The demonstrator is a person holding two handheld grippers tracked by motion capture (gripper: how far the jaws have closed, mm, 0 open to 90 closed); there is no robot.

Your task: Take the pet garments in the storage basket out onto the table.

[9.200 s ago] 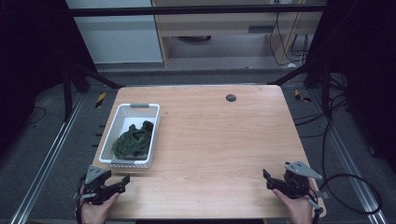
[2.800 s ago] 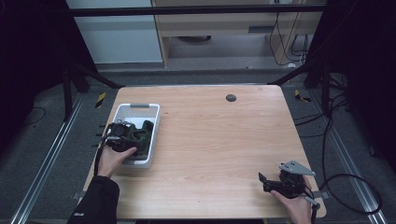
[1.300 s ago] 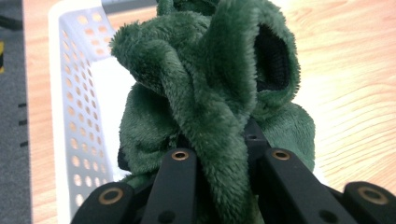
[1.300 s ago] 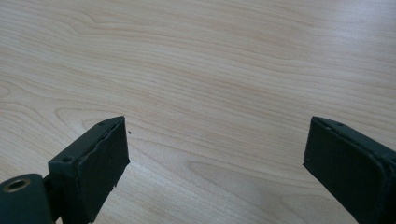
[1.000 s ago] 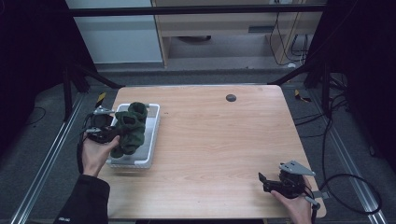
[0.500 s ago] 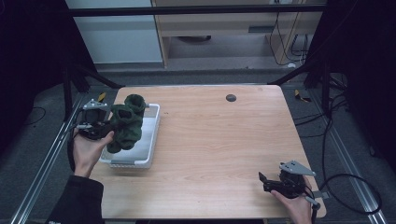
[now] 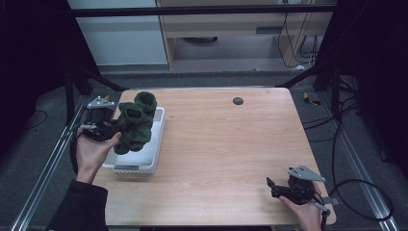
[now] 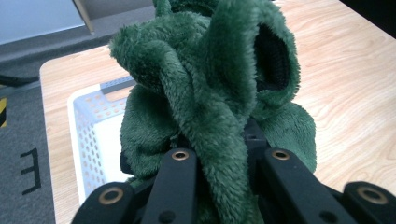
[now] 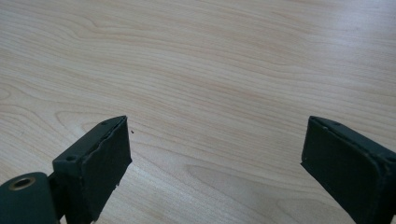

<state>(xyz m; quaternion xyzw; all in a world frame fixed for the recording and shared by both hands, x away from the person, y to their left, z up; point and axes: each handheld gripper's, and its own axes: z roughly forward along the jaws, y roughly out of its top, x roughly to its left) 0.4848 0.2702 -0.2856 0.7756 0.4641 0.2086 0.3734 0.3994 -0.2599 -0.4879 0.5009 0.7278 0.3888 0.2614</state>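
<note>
A dark green fluffy cloth (image 7: pixel 134 122) hangs in the air over the left end of a white perforated basket (image 7: pixel 154 154). My left gripper (image 7: pixel 114 129) is shut on it, held by a hand at the table's left edge. In the left gripper view the plush cloth (image 8: pixel 210 93) bulges up between the two black jaws, with the basket (image 8: pixel 88 135) below and behind it. My right gripper (image 7: pixel 270 185) rests at the front right corner of the table, open. Bare wood lies between its pads (image 9: pixel 105 163) in the right gripper view.
The wooden table (image 7: pixel 226 144) has a small dark round disc (image 7: pixel 237 100) near its far edge. Metal frame rails run along both sides, and cables lie on the floor to the right. A pale cabinet stands behind the table.
My left gripper has lifted the green cloth up out of the basket and drawn it a little to the left. The right gripper has stayed where it was.
</note>
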